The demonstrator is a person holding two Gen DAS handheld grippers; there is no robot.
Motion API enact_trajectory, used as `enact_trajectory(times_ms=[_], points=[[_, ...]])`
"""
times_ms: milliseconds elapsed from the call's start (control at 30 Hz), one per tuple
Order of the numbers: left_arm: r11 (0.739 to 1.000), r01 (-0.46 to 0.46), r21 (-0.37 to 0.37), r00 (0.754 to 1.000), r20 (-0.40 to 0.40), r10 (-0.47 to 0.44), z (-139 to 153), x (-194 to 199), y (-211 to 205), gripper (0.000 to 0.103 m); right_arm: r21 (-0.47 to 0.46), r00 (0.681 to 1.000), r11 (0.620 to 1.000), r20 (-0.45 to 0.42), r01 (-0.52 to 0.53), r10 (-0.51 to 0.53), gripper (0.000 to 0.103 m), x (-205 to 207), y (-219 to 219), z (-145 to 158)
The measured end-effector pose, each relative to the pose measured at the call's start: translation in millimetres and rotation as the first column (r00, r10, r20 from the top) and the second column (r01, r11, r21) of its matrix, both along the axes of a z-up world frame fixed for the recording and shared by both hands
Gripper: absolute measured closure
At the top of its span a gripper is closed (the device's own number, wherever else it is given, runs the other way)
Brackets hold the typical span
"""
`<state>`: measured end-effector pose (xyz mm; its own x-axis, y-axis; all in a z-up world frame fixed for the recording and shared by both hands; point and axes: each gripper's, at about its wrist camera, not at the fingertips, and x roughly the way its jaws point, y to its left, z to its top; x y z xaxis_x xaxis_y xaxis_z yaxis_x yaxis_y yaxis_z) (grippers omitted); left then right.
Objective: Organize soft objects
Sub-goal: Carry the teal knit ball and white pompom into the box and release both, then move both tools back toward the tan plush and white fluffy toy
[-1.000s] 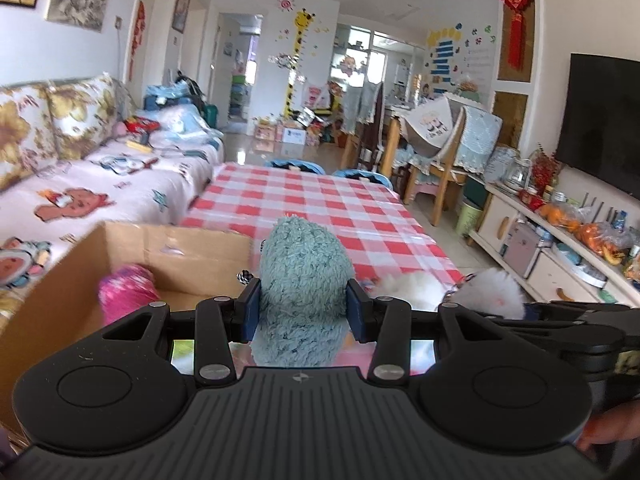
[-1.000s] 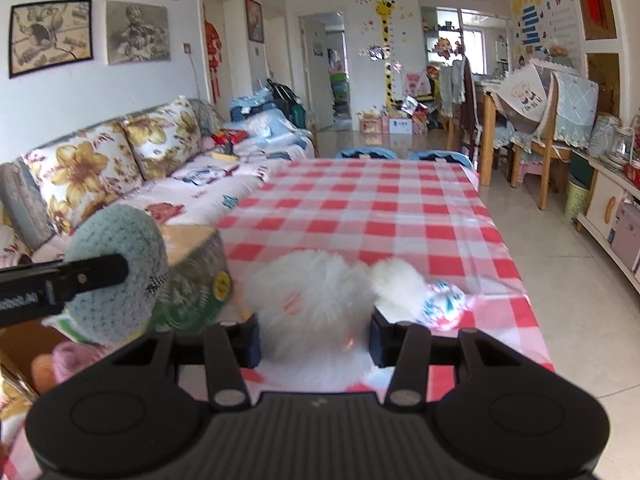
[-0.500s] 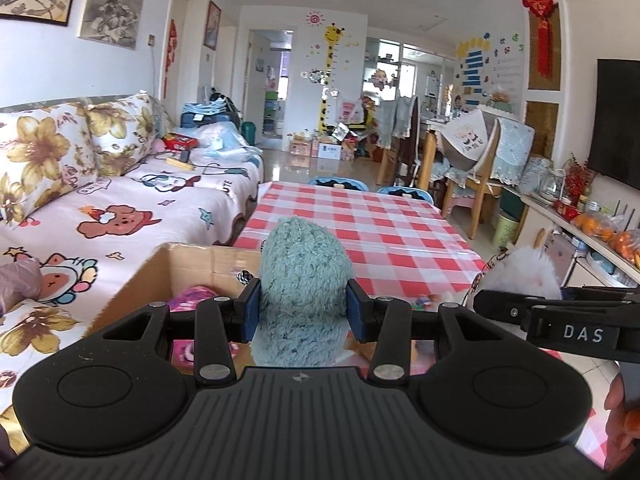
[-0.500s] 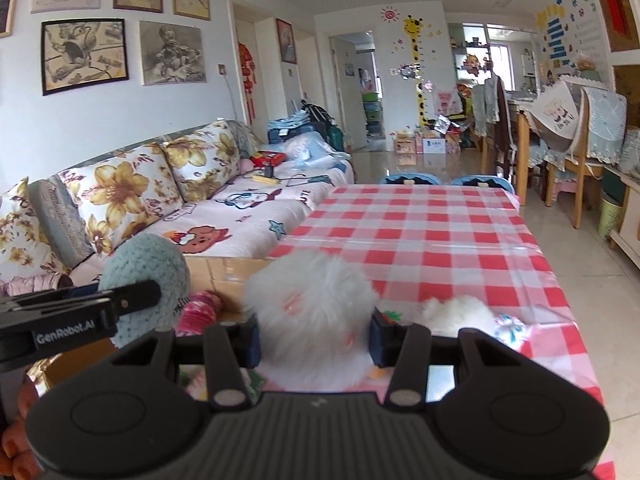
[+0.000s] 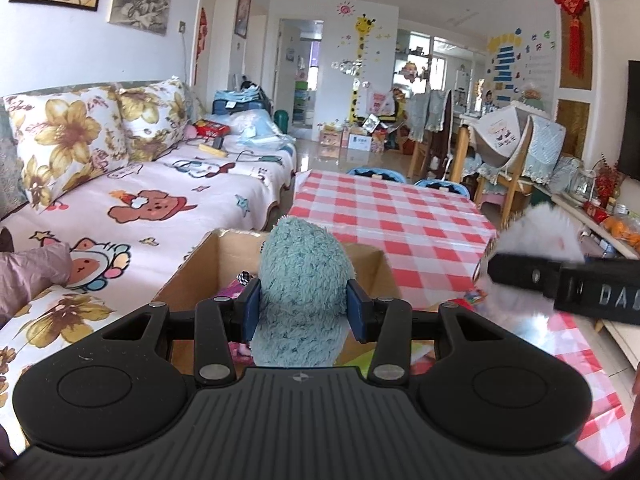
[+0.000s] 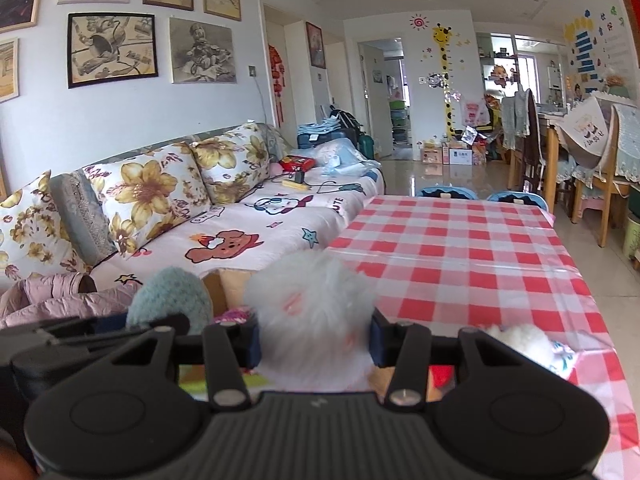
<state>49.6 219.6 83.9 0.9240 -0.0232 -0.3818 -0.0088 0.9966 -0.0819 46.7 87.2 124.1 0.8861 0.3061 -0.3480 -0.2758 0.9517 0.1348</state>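
A: What container is in view, and what does it hold?

B: An open cardboard box (image 5: 280, 256) sits at the near end of a table with a red-and-white checked cloth (image 5: 400, 224), beside a sofa (image 5: 160, 208) covered in a cartoon print. Inside the box, a bright pink soft item (image 5: 232, 292) shows at the bottom, along with a small black-and-white patterned scrap; the rest of the contents are hidden behind the tools.

A: Where are the soft toys?

B: The left gripper (image 5: 304, 312) pinches a fuzzy teal plush (image 5: 302, 280) between its blue pads, held above the box opening. The right gripper (image 6: 314, 340) pinches a fluffy white plush (image 6: 312, 312) with pink marks, held just beside the teal one, near the right side of the box. Another white fluffy toy (image 6: 520, 338) with a bit of coloured fabric lies on the cloth to the right, outside the box.

A: Anything else nearby?

B: A pink padded jacket (image 6: 52, 296) lies on the sofa, left of the box.
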Motion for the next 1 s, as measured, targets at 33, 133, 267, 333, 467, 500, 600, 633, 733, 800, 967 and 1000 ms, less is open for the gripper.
enact_trajectory(times_ms=[33,133,267,333,467,500,600,633,733,800,967,1000], points=[[1.000,-0.004,0.000,1.000,-0.006,0.004,-0.5,0.1,0.8,0.049,-0.002,1.000,1.000,0.002,-0.003,0.003,0.055,2.9,4.1,1.1],[1.000,-0.016,-0.005,1.000,-0.025,0.015,-0.4,2.0,2.9,0.049,-0.005,1.000,1.000,0.006,-0.016,0.016,0.055,9.0,16.0,3.1],[0.999,-0.032,0.001,0.998,-0.045,0.032,-1.5,3.9,5.5,0.049,-0.024,0.999,0.999,0.006,-0.036,0.036,0.055,18.1,32.6,2.4],[0.999,-0.036,0.006,0.998,-0.053,0.036,-1.4,3.4,5.9,0.049,-0.027,0.999,0.999,-0.005,-0.040,0.040,0.055,23.0,37.9,-0.6],[0.999,-0.049,0.007,0.996,-0.078,0.049,-3.9,6.7,11.5,0.049,-0.041,0.999,0.998,-0.030,-0.044,0.042,0.055,31.6,47.2,-8.6],[0.999,-0.054,0.004,0.995,-0.084,0.054,-4.3,7.0,13.3,0.049,-0.043,0.998,0.998,-0.036,-0.045,0.043,0.054,33.5,49.0,-10.6],[0.998,-0.069,0.004,0.993,-0.095,0.069,-4.9,7.2,18.0,0.048,-0.049,0.997,0.998,-0.058,-0.048,0.045,0.042,37.5,52.5,-15.9],[0.997,-0.077,0.010,0.993,-0.092,0.078,-4.2,6.6,18.6,0.045,-0.052,0.997,0.998,-0.065,-0.046,0.042,0.036,37.9,52.7,-18.1],[0.995,-0.094,0.022,0.992,-0.079,0.096,-1.9,3.7,20.0,0.029,-0.046,0.997,0.999,-0.072,-0.026,0.023,0.032,37.0,50.8,-19.9],[0.995,-0.099,0.019,0.992,-0.077,0.101,-1.2,2.0,21.7,0.019,-0.039,0.998,0.999,-0.061,-0.006,0.004,0.027,33.6,47.1,-16.9],[0.995,-0.096,0.030,0.992,-0.080,0.098,-2.7,2.8,19.7,0.006,-0.041,0.998,0.998,-0.031,0.052,-0.053,0.016,25.2,40.8,-12.8],[0.995,-0.093,0.033,0.992,-0.079,0.096,-2.9,2.9,19.2,0.005,-0.041,0.998,0.997,-0.028,0.062,-0.063,0.014,23.9,38.9,-13.0]])
